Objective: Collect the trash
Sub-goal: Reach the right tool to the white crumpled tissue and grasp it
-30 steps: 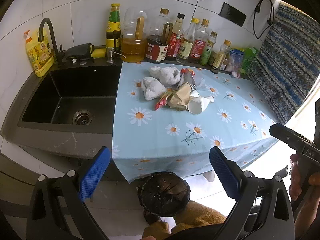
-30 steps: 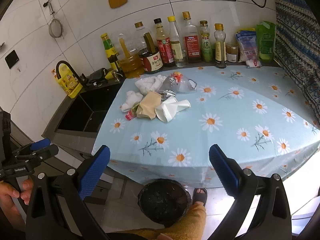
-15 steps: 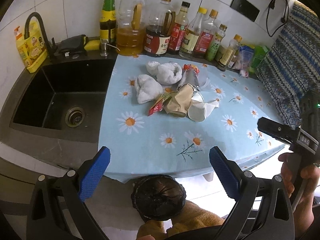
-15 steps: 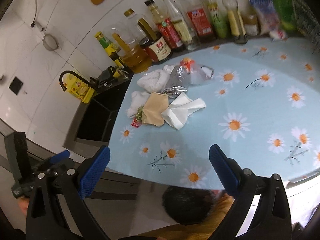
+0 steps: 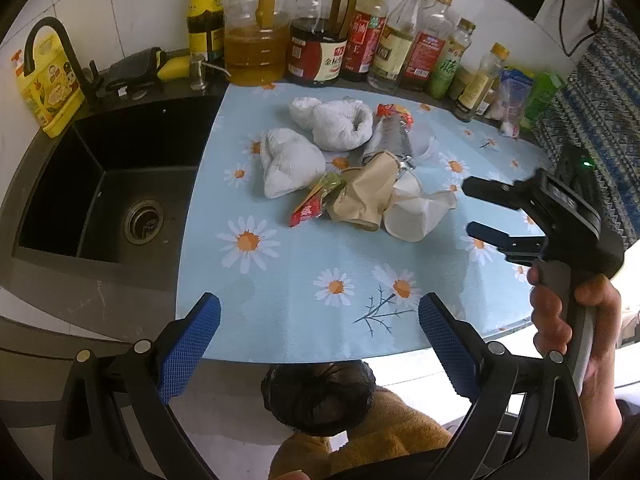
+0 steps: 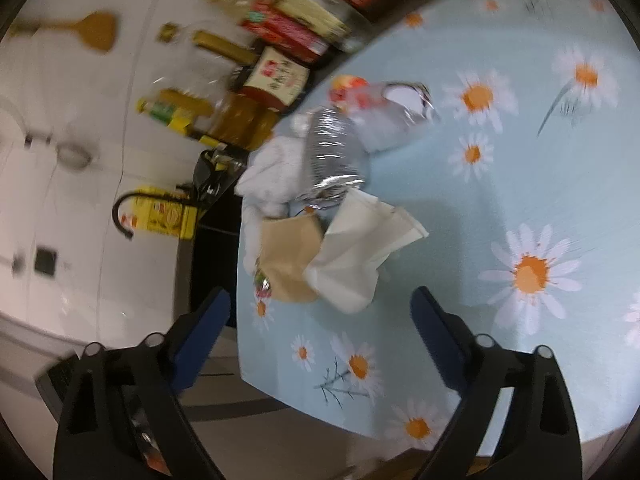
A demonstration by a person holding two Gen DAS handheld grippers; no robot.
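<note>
While its red sachet (image 5: 306, 213) bears unreadable print, the trash pile (image 5: 360, 168) of crumpled white, tan and foil wrappers lies near the tablecloth's (image 5: 304, 280) sink-side edge; right gripper (image 5: 476, 210) closing, empty; left gripper (image 5: 318, 338) wide, empty.

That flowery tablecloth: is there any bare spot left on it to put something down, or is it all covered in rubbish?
The tablecloth is bare along its near edge, between the trash pile and the left gripper. Another open stretch lies right of the pile, where the right gripper comes in, jaws closing on nothing. Crowded: the pile itself and the bottle row at the wall.
</note>
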